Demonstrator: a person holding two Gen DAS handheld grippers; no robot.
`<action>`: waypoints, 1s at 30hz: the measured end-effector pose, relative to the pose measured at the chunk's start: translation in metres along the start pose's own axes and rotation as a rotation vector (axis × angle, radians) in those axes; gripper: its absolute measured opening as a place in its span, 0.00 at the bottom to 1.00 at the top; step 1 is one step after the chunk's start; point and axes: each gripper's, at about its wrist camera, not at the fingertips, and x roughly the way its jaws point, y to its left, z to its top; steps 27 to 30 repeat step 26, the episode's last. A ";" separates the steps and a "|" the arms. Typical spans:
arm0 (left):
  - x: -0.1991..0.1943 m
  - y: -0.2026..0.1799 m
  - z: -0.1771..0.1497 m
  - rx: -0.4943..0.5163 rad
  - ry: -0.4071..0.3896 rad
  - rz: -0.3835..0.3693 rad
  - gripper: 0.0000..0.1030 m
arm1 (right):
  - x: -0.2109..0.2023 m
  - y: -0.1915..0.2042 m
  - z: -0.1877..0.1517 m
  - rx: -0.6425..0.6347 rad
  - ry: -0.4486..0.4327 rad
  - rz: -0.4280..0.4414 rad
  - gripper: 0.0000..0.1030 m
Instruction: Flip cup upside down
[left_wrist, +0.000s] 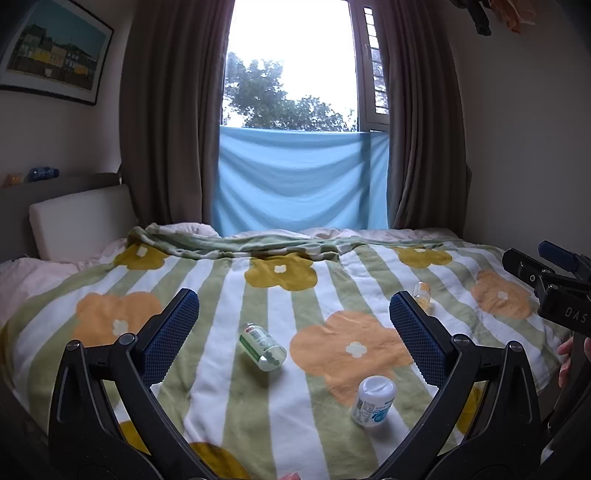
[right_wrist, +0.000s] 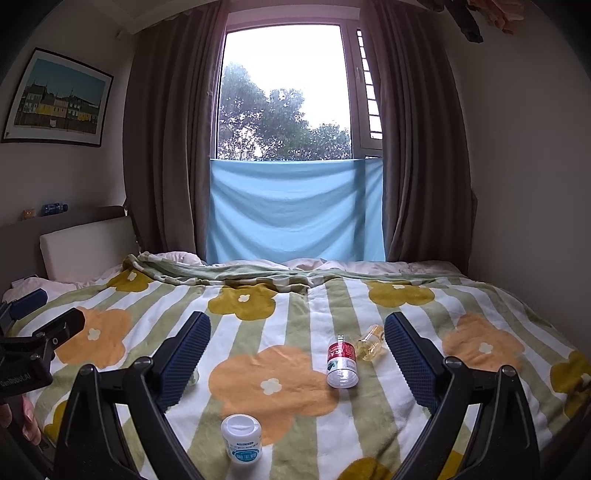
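No plain cup shows in either view. A small clear container with yellow contents (right_wrist: 369, 346) lies tipped on the flowered blanket (right_wrist: 280, 391), touching a red-labelled clear bottle (right_wrist: 342, 363) that lies on its side. A green-labelled clear bottle (left_wrist: 262, 347) lies on its side in the left wrist view. A white bottle with a blue label (left_wrist: 373, 400) stands upright, seen too as the white bottle (right_wrist: 241, 443). My left gripper (left_wrist: 293, 306) hangs open above the blanket with nothing in it. My right gripper (right_wrist: 298, 325) is open and holds nothing.
The bed fills the foreground, with a folded blanket edge (left_wrist: 236, 243) and a white headboard cushion (left_wrist: 81, 218) at the far left. Brown curtains and a blue cloth (left_wrist: 299, 181) hang at the window behind. A person's hand (left_wrist: 565, 362) shows at the right edge.
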 end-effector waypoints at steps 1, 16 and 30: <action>0.001 0.001 0.000 -0.001 0.004 0.000 1.00 | 0.000 0.000 0.000 0.000 0.000 0.000 0.91; -0.008 -0.003 0.005 0.022 -0.031 0.010 1.00 | -0.004 0.004 0.007 -0.004 -0.017 -0.001 0.91; -0.013 0.002 0.010 -0.007 -0.062 -0.033 1.00 | -0.006 0.004 0.009 -0.001 -0.023 -0.004 0.91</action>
